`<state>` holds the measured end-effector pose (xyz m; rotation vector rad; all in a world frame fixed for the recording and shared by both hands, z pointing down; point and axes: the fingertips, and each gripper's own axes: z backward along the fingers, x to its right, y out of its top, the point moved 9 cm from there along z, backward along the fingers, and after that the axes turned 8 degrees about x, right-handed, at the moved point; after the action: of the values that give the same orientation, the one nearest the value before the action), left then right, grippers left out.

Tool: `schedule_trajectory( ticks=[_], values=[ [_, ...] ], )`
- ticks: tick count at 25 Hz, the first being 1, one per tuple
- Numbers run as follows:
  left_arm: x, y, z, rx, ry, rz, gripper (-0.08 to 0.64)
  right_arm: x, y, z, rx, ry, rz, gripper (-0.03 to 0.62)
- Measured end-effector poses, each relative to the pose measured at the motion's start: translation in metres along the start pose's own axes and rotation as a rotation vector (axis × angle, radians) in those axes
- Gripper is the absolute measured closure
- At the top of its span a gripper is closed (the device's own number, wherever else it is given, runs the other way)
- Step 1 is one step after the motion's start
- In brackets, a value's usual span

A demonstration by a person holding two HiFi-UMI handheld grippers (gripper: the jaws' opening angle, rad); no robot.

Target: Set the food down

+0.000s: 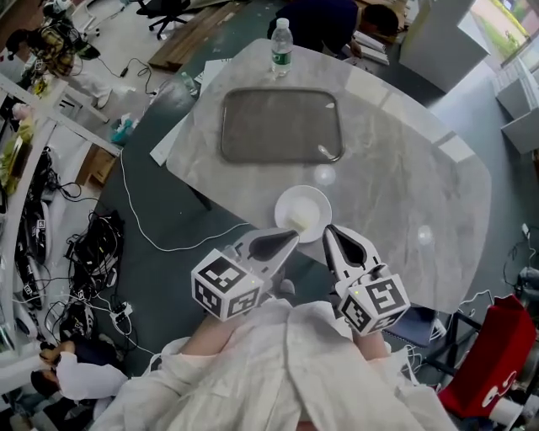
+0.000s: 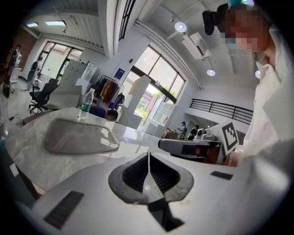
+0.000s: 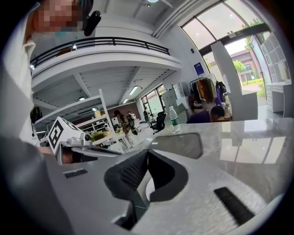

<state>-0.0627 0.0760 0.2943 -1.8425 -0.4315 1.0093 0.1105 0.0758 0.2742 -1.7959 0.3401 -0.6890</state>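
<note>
A small white plate (image 1: 305,210) sits on the marble table (image 1: 404,194) close to its near edge, with a pale yellowish bit of food (image 1: 296,224) at its near side. My left gripper (image 1: 295,234) (image 2: 148,155) is shut, with its tip at the plate's near left rim. My right gripper (image 1: 327,229) (image 3: 148,151) is shut too, tip at the near right rim. No object shows between either pair of pads. In the right gripper view the white plate (image 3: 146,183) shows below, through the gap behind the tips. Both point across the table, slightly downward.
A grey tray (image 1: 282,125) (image 2: 78,137) (image 3: 181,144) lies beyond the plate. A water bottle (image 1: 282,46) (image 2: 85,104) (image 3: 173,119) stands at the far edge, where a person (image 1: 337,21) sits. Cables (image 1: 93,244) cover the floor on the left, and a red object (image 1: 497,353) is at the right.
</note>
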Motion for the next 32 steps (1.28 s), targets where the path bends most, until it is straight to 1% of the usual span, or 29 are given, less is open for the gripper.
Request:
schedule_trajectory(
  ticks=[5,10,14,18,22,25,32],
  values=[
    [-0.032,0.015,-0.013,-0.017,-0.029,-0.004,0.538,0.009,0.0,-0.026,-0.013,-0.043,-0.02,0.59],
    [-0.056,0.027,-0.022,-0.011,-0.103,0.041,0.538,0.015,0.001,-0.045,-0.006,-0.091,-0.048,0.589],
    [-0.07,0.032,-0.025,-0.052,-0.131,0.029,0.538,0.015,0.003,-0.056,-0.001,-0.136,-0.063,0.59],
    [-0.077,0.026,-0.031,-0.093,-0.141,0.036,0.538,0.019,-0.002,-0.057,-0.02,-0.165,-0.073,0.59],
    [-0.082,0.023,-0.038,-0.104,-0.155,0.059,0.538,0.024,-0.005,-0.059,-0.05,-0.171,-0.075,0.59],
    [-0.083,0.023,-0.042,-0.115,-0.165,0.062,0.538,0.028,-0.005,-0.059,-0.061,-0.175,-0.079,0.589],
    [-0.091,0.03,-0.053,-0.126,-0.128,0.058,0.538,0.043,-0.003,-0.066,-0.087,-0.155,-0.098,0.589]
  ],
)
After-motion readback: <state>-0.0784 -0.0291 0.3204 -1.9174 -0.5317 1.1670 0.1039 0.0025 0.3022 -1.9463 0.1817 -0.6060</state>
